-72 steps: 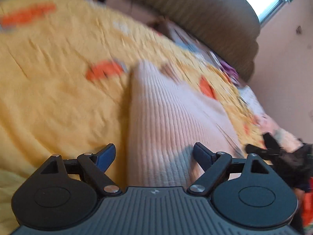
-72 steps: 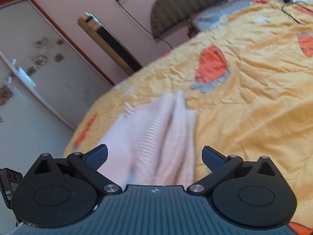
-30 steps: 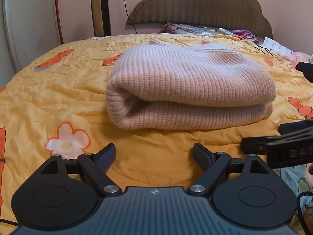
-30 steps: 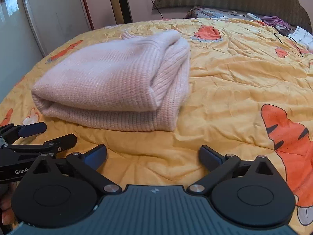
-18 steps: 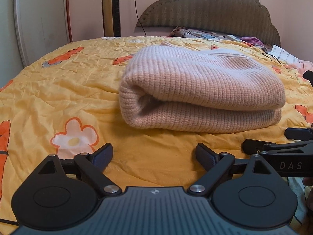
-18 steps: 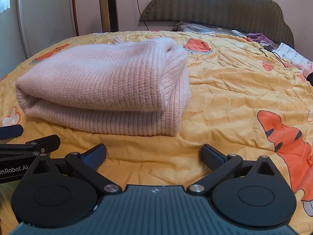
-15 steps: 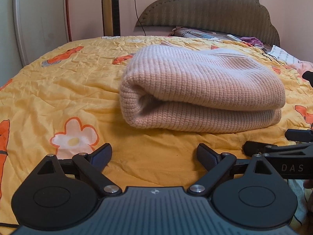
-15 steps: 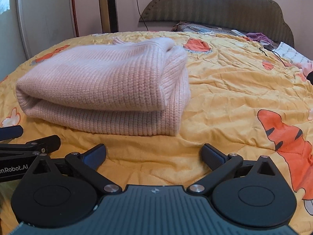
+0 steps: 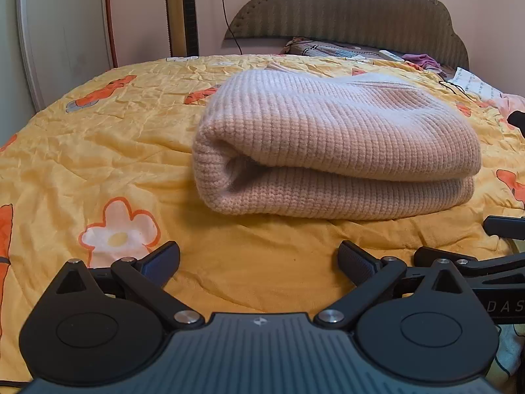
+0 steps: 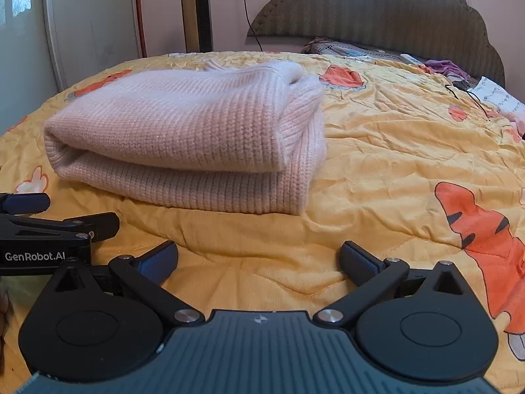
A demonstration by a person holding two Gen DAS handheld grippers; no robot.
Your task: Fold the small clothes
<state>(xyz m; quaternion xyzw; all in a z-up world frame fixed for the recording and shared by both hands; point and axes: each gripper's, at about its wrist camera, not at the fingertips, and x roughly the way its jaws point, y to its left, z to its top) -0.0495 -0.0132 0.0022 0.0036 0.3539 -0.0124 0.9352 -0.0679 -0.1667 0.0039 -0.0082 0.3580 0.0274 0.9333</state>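
A pale pink knitted sweater (image 9: 334, 144) lies folded into a thick rectangular bundle on the yellow bedspread (image 9: 98, 151). It also shows in the right wrist view (image 10: 190, 131). My left gripper (image 9: 259, 262) is open and empty, low over the bedspread in front of the bundle. My right gripper (image 10: 259, 262) is open and empty, also in front of the bundle and apart from it. The right gripper's fingers (image 9: 459, 262) show at the right edge of the left wrist view. The left gripper's fingers (image 10: 59, 223) show at the left edge of the right wrist view.
A padded headboard (image 9: 361, 13) stands at the far end of the bed, with pillows and small clothes (image 9: 420, 59) below it. A tower fan (image 9: 185, 13) and a white wardrobe door (image 9: 65, 32) stand at the far left. A cable (image 10: 469, 95) lies on the bedspread at the right.
Both grippers have drawn back from the sweater and come level, side by side in front of the folded bundle. In the last half second almost nothing has moved.
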